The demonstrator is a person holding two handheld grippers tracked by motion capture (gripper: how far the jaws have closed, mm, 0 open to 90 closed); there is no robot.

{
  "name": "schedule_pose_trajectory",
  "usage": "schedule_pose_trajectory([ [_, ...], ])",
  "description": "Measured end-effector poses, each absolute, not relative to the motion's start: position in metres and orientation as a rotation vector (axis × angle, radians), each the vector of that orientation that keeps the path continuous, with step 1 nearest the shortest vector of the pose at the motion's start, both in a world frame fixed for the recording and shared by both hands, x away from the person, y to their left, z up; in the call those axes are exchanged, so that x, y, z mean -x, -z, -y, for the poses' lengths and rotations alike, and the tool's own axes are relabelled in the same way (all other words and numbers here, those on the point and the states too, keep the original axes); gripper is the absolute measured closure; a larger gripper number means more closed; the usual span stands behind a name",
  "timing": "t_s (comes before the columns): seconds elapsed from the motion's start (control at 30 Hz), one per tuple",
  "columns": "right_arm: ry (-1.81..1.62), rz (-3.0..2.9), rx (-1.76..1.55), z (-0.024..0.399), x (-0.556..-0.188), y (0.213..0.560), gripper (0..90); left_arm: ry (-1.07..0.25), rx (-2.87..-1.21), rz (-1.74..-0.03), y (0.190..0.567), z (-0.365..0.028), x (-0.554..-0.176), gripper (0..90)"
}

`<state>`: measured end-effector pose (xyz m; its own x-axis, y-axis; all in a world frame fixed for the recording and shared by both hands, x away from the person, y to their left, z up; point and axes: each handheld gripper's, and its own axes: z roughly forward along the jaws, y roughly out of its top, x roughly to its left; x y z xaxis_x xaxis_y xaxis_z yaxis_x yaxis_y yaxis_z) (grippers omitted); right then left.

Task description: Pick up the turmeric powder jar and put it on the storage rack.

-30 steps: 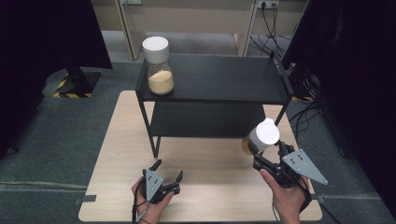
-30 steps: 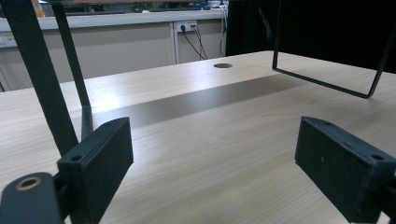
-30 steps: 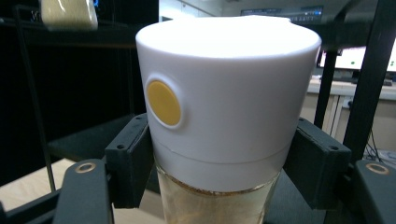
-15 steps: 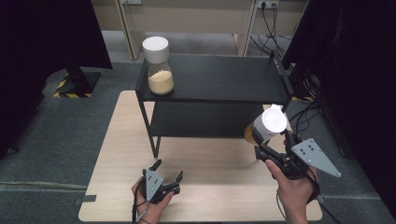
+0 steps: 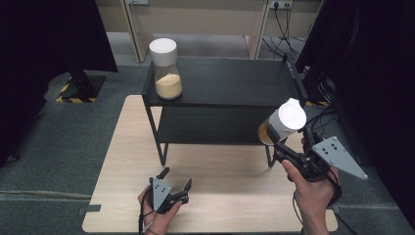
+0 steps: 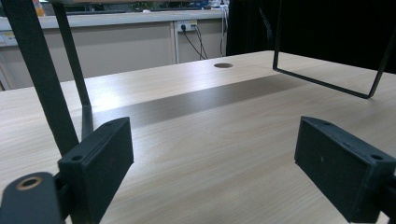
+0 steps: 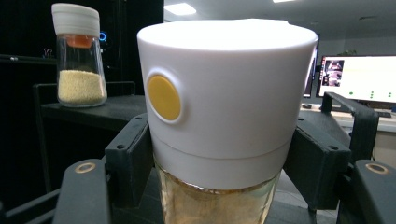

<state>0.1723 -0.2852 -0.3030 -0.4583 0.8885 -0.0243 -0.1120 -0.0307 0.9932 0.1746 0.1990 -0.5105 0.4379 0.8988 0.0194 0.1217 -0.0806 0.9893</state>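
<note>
My right gripper (image 5: 284, 142) is shut on a glass jar (image 5: 281, 125) with a white cap and yellowish contents, held in the air beside the right end of the black shelf (image 5: 225, 85). In the right gripper view the jar (image 7: 224, 116) sits between both pads, a yellow dot on its cap. A second white-capped jar (image 5: 166, 68) with pale grains stands on the shelf's top at its left end; it also appears as the far jar (image 7: 78, 56). My left gripper (image 5: 175, 182) rests open near the table's front edge, nothing between its pads (image 6: 100, 161).
The shelf stands on a light wooden table (image 5: 132, 161) and has a lower level. Its thin black legs (image 6: 42, 79) rise just left of my left gripper. Grey floor surrounds the table, with cables and dark equipment at the right.
My right gripper has lifted the jar upward and slightly to the right, up to the level of the shelf top. The left gripper has stayed still.
</note>
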Motion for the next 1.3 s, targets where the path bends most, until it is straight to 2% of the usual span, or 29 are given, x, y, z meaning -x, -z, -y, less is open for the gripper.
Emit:
schedule_pose_trajectory([
  [1.3, -1.643, -1.365, -0.852, 0.272, -0.202, 0.254, 31.0, -0.833, -1.527, -0.934, 0.511, -0.198, -0.175, 11.2],
])
